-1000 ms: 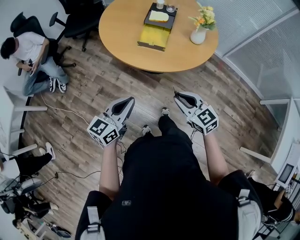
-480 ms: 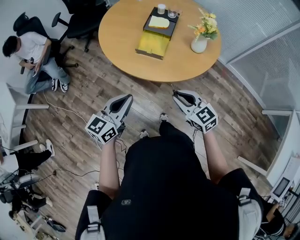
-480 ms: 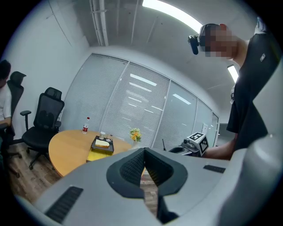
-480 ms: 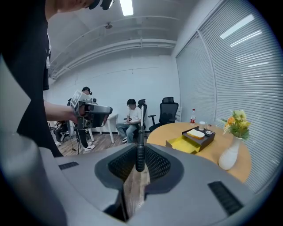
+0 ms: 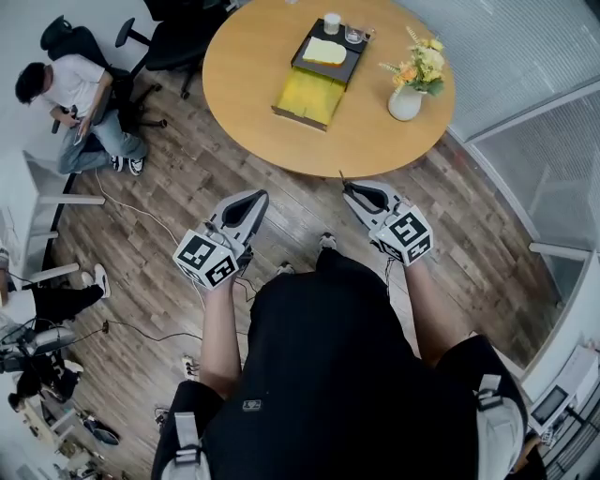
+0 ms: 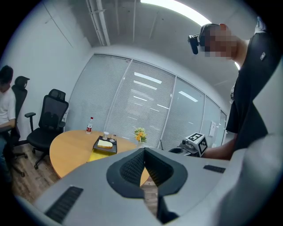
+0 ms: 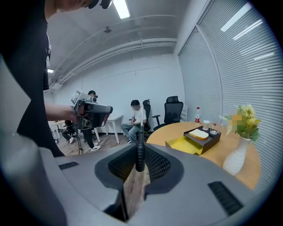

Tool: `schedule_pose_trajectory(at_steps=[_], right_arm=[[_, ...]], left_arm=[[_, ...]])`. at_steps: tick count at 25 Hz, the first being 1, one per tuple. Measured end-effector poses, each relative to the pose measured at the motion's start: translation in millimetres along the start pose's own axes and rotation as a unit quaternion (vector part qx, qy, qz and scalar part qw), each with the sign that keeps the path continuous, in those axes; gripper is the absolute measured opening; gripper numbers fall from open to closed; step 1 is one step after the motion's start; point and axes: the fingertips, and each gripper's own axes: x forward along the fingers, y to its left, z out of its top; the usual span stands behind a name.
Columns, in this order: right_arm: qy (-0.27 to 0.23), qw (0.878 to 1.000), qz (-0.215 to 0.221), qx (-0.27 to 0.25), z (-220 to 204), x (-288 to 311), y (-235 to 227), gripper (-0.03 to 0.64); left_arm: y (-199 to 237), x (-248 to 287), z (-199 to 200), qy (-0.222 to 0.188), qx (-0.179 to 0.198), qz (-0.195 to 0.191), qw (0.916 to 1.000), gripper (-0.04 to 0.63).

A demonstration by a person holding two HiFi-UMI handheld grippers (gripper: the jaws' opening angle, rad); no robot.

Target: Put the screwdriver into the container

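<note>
My right gripper [image 5: 350, 189] is shut on a screwdriver [image 7: 139, 151] with a black ribbed handle; its thin shaft [image 5: 341, 177] sticks out past the jaws toward the table. On the round wooden table [image 5: 253, 56] lies the container [image 5: 308, 96], a black box with an open yellow compartment, also seen in the right gripper view [image 7: 188, 145] and the left gripper view [image 6: 98, 154]. Both grippers hang over the floor, short of the table's near edge. My left gripper [image 5: 253, 199] is shut with nothing between its jaws [image 6: 143, 153].
A white vase of flowers [image 5: 409, 97] stands on the table right of the container; a cup [image 5: 331, 22] and a glass [image 5: 353, 36] sit behind it. A seated person [image 5: 70, 98] and office chairs [image 5: 169, 37] are at the left. Cables [image 5: 131, 217] cross the wooden floor.
The table and container have come a little nearer and lower in the head view. Both grippers keep their pose, the right one still holding the screwdriver.
</note>
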Motion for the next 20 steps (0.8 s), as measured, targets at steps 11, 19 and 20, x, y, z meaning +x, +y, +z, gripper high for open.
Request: schedule_pose_trajectory(at_steps=[11,19,20], right_arm=[[-0.001,1.000,0.030,-0.008,1,1,-42,0.057],[0.002,1.000,0.030,-0.004,-2,2,-59,0.057],[0.003,1.000,0.029,-0.003,-3,3,-60,0.057]], left_arm=[[-2,44,6,-0.001,0.006,0.017,0.9998,0.005],[0,72,7,0.007,0.007,0.002,1.0000,0.005],[0,74,7,0.008,0.007,-0.001,0.9999,0.005]])
